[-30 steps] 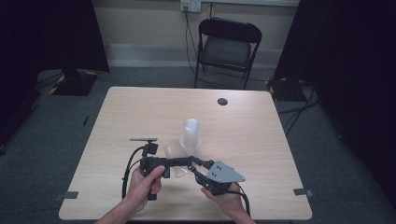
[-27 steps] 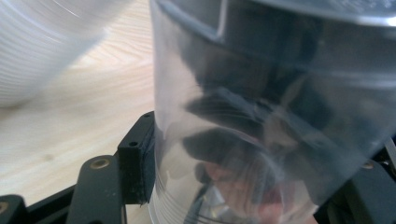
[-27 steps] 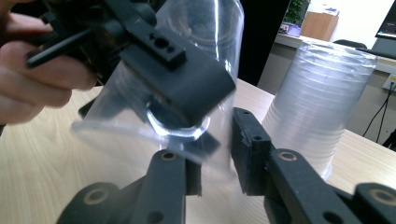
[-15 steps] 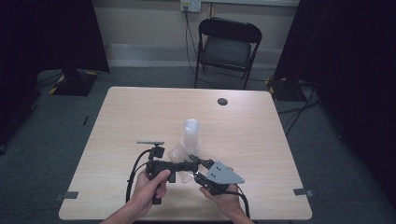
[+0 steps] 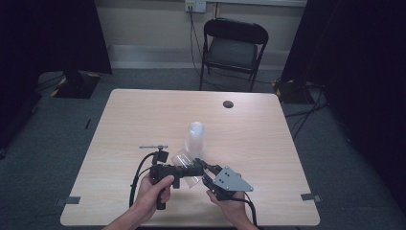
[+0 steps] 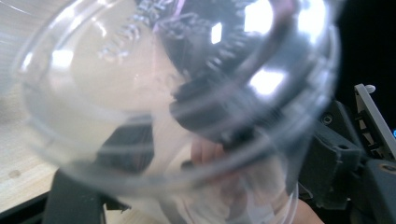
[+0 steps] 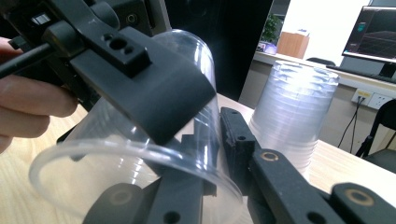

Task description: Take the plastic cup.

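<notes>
1. the wooden table (image 5: pixel 143 120) takes up most of the high view, pale and mostly bare, with a small dark round spot (image 5: pixel 228 104) near its far edge.
2. a black folding chair (image 5: pixel 233 48) stands on the grey floor beyond the far edge of the table.
3. a stack of clear plastic cups (image 5: pixel 195 138) stands upside down near the table's middle; in the right gripper view the stack (image 7: pixel 292 116) is ribbed with nested rims and stands just beyond the held cup.
4. a single clear plastic cup (image 5: pixel 184 165) lies tilted on its side near the front edge, between the 2 grippers; its open rim (image 7: pixel 116 158) faces the right gripper's camera, and its base fills the left gripper view (image 6: pixel 163 93).
5. the left gripper (image 5: pixel 189 170) is clamped on the cup's wall, with 1 black jaw lying over the outside of the cup in the right gripper view.
6. the right gripper (image 5: pixel 206 173) sits beside the cup's mouth with 1 jaw reaching inside the rim; whether it grips the cup cannot be told.
7. the left hand (image 5: pixel 153 191) and right hand (image 5: pixel 230 203) hold the handles close together, forearms entering from the bottom.
</notes>
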Available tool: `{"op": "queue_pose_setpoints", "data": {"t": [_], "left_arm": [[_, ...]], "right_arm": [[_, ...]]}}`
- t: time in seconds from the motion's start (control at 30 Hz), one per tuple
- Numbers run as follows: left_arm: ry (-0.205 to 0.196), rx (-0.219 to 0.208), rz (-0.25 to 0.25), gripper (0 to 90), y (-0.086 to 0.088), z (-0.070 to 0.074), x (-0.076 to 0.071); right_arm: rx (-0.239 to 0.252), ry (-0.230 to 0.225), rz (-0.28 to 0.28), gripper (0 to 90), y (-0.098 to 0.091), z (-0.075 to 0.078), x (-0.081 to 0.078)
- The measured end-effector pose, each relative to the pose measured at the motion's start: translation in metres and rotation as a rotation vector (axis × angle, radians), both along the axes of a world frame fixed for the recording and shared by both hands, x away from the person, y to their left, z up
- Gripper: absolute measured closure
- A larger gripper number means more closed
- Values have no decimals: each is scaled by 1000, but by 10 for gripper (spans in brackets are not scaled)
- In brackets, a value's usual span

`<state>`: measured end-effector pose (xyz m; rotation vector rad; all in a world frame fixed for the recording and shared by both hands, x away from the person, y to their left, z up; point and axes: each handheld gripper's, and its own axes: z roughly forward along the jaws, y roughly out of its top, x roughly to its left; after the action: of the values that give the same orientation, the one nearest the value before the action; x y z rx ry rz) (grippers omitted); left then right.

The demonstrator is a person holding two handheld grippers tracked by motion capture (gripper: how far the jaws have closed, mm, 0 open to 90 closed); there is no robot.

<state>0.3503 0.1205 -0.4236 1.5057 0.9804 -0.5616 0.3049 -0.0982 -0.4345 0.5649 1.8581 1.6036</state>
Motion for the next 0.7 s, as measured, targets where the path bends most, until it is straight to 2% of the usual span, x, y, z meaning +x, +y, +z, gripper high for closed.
{"op": "queue_pose_setpoints", "data": {"t": [0.27,0.43,0.6,0.7], "left_arm": [[-41,12,-4,205,-1,1,-1],[-46,18,-11,191,1,1,-1],[-23,9,-21,191,3,-1,1],[-32,23,-19,196,5,-1,1]], "right_arm": [[-2,34,-7,890,-2,1,1],[-12,42,-12,900,-4,1,2],[-18,56,-28,900,-9,2,4],[-6,73,-45,900,-13,2,8]]}}
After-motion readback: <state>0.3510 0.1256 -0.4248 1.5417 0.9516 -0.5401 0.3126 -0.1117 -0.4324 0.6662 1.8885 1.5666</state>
